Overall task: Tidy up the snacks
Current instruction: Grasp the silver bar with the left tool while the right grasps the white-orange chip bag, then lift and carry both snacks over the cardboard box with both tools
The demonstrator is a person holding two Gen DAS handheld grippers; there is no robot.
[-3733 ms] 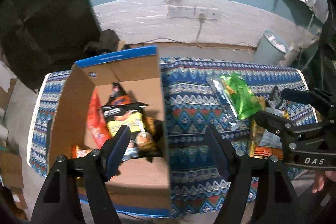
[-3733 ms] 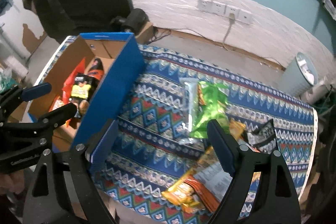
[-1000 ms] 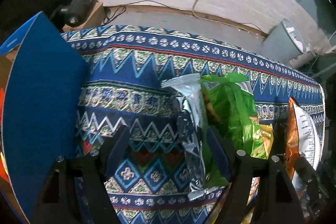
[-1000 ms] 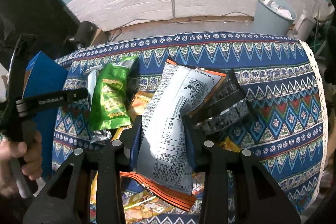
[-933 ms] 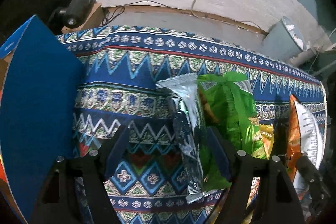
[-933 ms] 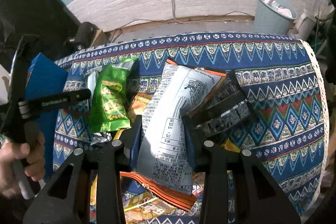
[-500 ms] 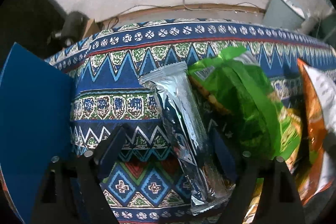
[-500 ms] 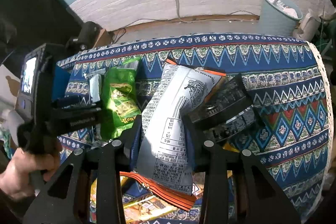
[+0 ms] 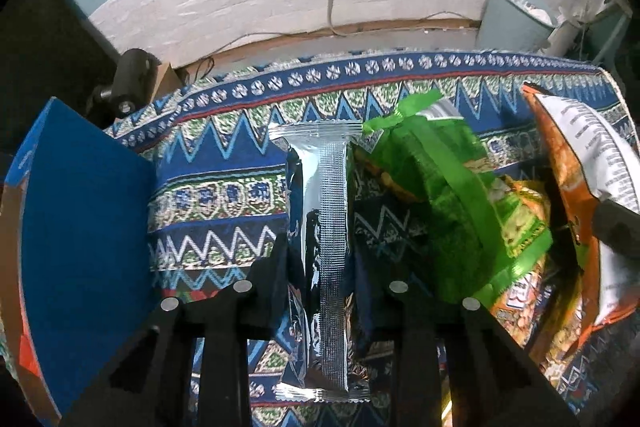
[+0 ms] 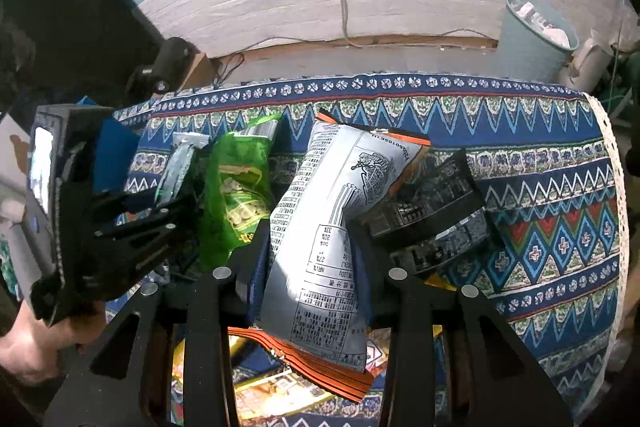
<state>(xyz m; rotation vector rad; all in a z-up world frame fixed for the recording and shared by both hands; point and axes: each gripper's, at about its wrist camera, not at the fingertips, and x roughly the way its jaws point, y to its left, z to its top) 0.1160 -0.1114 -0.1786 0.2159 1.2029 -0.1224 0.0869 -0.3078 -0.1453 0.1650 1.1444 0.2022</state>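
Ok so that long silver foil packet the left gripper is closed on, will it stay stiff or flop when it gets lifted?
The silver foil packet is long and narrow, and the left gripper pinches it near mid-length, so both ends will probably droop only a little. Its glossy film looks slippery, so it might slide between the fingers. It looks light for its size.

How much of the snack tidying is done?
Not done yet. The left tongs pinch the silver packet, and the right tongs pinch the grey-and-orange bag. The green bag and black bag still lie on the cloth, outside the blue box.
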